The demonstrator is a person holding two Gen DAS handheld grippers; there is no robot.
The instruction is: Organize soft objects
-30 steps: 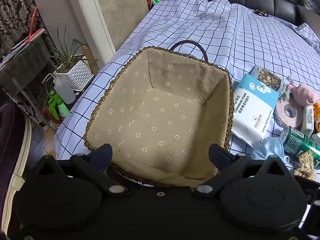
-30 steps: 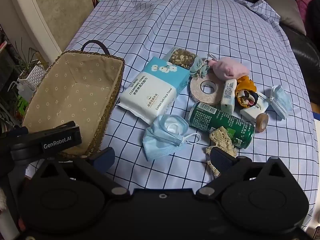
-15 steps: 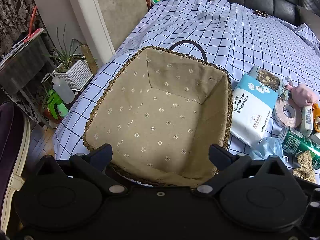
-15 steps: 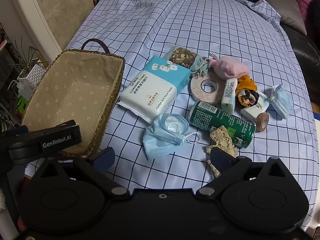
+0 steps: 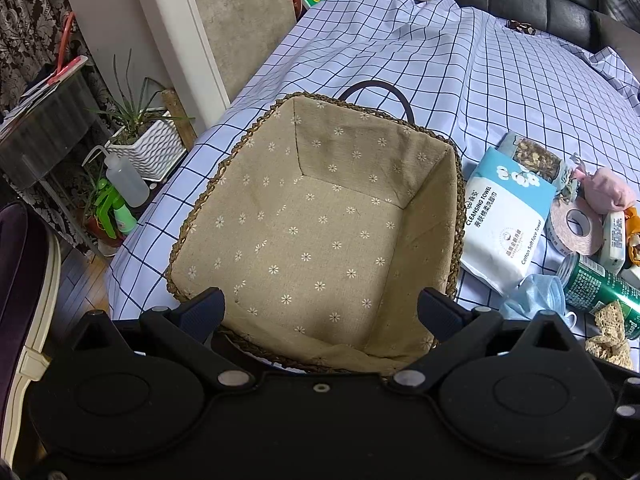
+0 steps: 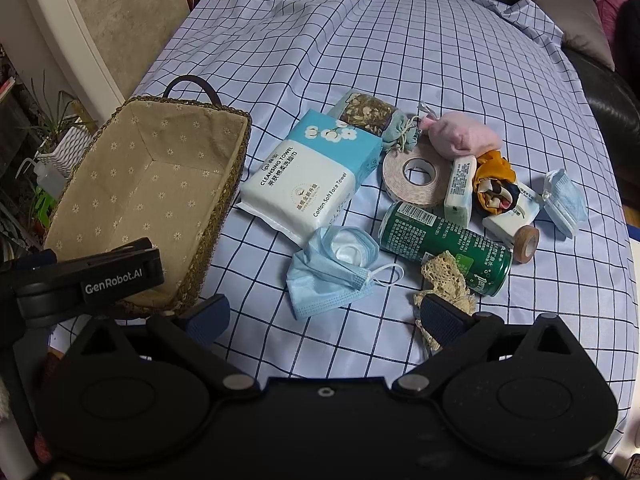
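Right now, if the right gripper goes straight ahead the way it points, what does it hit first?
Most likely the crumpled blue face mask on the checked cloth. The right gripper is open and empty, and the mask lies just ahead between its jaws, though depth is unclear.

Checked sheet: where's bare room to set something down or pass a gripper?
Bare: the far checked sheet beyond the pink pouch, and the near strip between the blue mask and the right gripper. The basket holds nothing. Crowded: cleansing towel pack through tape roll to the green can.
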